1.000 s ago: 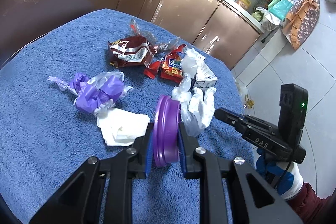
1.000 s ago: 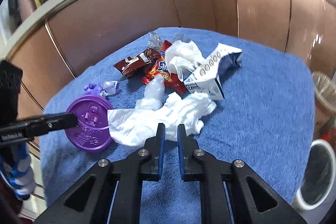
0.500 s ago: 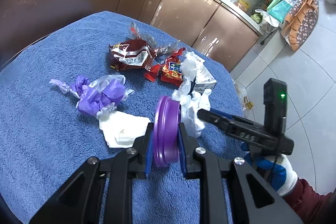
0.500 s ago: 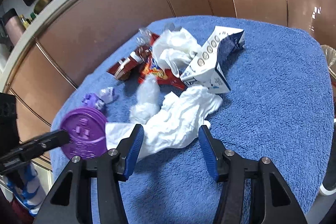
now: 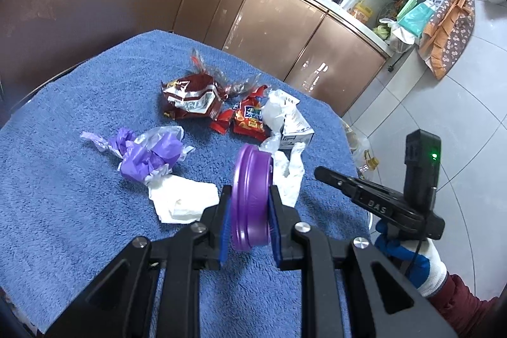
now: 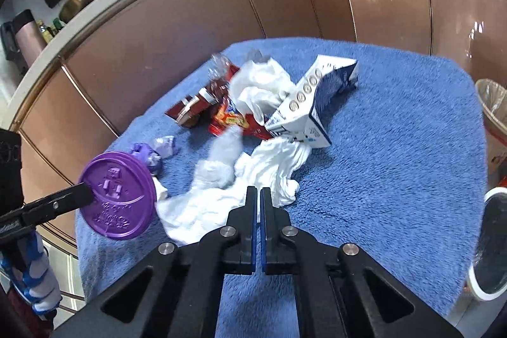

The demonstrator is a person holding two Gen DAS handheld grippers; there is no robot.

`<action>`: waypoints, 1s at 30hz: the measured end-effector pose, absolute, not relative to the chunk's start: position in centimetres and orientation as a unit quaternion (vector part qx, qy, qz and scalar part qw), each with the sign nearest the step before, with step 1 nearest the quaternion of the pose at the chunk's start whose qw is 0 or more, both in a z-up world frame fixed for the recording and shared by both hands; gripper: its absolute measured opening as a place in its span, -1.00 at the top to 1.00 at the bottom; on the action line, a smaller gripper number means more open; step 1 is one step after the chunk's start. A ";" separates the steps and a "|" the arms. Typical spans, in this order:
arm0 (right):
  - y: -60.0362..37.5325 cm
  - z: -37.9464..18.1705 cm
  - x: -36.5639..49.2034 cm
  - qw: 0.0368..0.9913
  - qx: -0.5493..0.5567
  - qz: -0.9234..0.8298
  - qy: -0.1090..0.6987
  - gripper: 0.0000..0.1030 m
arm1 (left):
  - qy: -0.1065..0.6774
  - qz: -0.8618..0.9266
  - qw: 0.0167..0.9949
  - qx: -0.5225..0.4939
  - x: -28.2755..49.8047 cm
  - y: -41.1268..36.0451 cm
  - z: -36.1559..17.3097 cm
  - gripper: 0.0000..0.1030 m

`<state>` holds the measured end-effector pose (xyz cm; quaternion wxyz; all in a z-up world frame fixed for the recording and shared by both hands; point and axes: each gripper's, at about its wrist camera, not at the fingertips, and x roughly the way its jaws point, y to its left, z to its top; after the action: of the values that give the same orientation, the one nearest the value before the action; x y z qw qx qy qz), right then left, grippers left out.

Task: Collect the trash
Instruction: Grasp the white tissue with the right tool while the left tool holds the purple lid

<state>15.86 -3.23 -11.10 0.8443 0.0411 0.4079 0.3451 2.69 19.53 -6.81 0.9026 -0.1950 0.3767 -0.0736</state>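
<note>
My left gripper [image 5: 247,208] is shut on a purple round lid [image 5: 250,192], held on edge above the blue towel-covered table [image 5: 63,179]; the right wrist view shows the lid [image 6: 117,195] flat-on. My right gripper [image 6: 258,192] has its jaws shut, with its tips at the near edge of a crumpled white tissue [image 6: 253,179]. I cannot tell whether any tissue is pinched. From the left wrist view the right gripper [image 5: 317,171] sits just right of that tissue [image 5: 290,176]. Beyond lie a milk carton [image 6: 313,113], red snack wrappers [image 6: 228,116] and a purple-and-clear plastic wad [image 5: 149,154].
A flat white napkin [image 5: 180,198] lies left of the lid. A lined bin [image 6: 491,103] and a white round container [image 6: 491,243] stand past the table's right edge. Brown kitchen cabinets [image 6: 221,5] run behind the table. A gloved hand [image 5: 412,262] holds the right gripper.
My right gripper opened wide over the white tissue half a second ago, then shut and drew back slightly. The left gripper kept still with the lid.
</note>
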 end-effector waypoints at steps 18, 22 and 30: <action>0.0 -12.7 16.9 0.834 0.015 0.323 0.447 0.09 | 0.352 -0.070 0.910 -0.207 1.2 21.2 -5.6 0.62; 1.0 -13.4 17.1 0.838 -0.015 0.311 0.448 0.09 | 0.353 -0.073 0.909 -0.210 1.4 21.2 -6.0 0.62; 0.7 -13.2 17.0 0.845 -0.038 0.303 0.440 0.75 | 0.352 -0.072 0.909 -0.212 1.1 21.0 -5.8 0.62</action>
<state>16.95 0.74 -13.15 0.8445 -0.0384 0.4396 0.3035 1.13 20.99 -5.77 0.9089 -0.2120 0.3518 -0.0721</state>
